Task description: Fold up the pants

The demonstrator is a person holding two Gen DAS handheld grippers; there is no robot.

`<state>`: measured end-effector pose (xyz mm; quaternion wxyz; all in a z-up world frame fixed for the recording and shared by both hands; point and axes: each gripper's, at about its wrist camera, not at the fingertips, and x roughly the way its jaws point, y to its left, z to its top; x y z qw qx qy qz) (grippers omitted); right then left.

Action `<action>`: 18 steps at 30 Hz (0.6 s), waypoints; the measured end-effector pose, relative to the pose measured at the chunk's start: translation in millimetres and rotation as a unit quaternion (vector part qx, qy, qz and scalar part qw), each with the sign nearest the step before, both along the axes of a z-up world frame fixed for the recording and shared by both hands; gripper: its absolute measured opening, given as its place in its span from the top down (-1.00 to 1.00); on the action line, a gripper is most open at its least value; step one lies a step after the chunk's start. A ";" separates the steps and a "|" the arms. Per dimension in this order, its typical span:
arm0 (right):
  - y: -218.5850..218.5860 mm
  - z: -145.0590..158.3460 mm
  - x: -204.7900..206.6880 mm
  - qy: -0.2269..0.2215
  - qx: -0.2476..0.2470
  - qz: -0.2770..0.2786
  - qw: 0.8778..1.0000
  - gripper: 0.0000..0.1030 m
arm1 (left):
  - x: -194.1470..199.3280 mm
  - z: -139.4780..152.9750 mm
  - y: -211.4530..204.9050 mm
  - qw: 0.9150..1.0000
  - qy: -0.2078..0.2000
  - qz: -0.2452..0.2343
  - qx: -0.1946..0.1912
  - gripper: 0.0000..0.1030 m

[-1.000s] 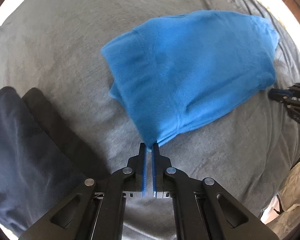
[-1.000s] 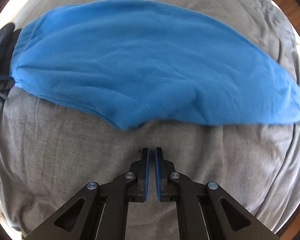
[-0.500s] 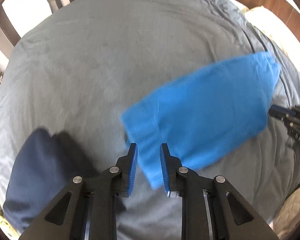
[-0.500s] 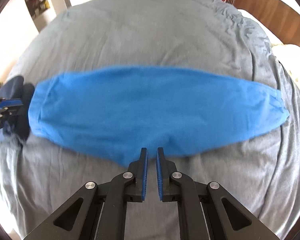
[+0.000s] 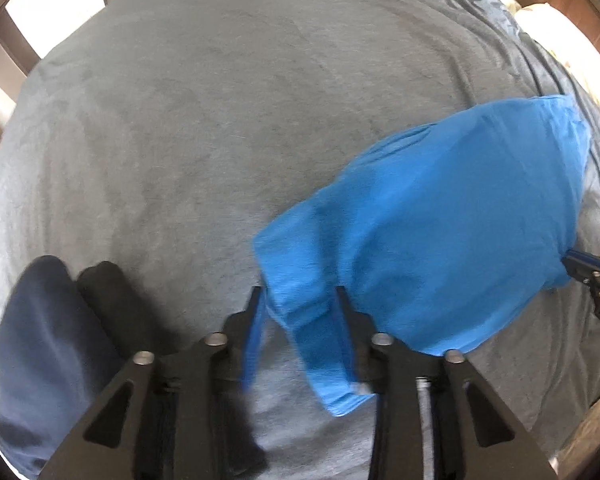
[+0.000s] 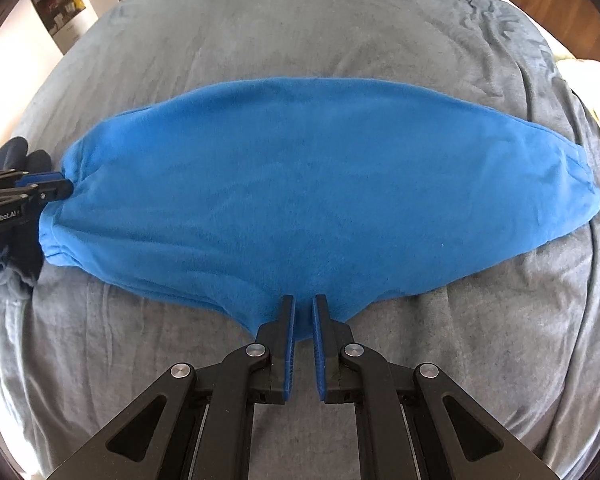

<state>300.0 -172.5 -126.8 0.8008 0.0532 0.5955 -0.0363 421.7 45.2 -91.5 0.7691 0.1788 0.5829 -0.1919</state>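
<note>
Blue pants [image 6: 320,184] lay folded; left gripper [image 5: 300,304] had just been opening, releasing the corner; right gripper [image 6: 302,312] stood closed, empty. Next fold needs a regrasp.

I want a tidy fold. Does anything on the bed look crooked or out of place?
One thing: a corner of the blue pants sticks out as a loose flap between the jaws of the left gripper, which have just been opening. The rest lies flat.

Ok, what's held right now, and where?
Nothing surely: left gripper, jaws just opening, straddles one pants end; right gripper, shut at their near edge, grip unclear.
</note>
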 end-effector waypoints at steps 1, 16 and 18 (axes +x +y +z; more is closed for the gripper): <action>2.3 1.9 -1.1 0.003 -0.003 0.000 1.000 0.83 | -3.4 2.3 0.1 1.000 -0.003 0.003 0.007 0.23; -24.5 98.0 -38.2 -0.080 -0.016 -0.032 0.996 0.34 | -60.6 119.5 -26.1 0.997 -0.081 -0.015 -0.007 -0.04; -34.4 116.1 -44.8 -0.097 -0.020 -0.040 0.994 0.26 | -67.1 138.0 -41.0 0.995 -0.094 -0.028 -0.021 -0.10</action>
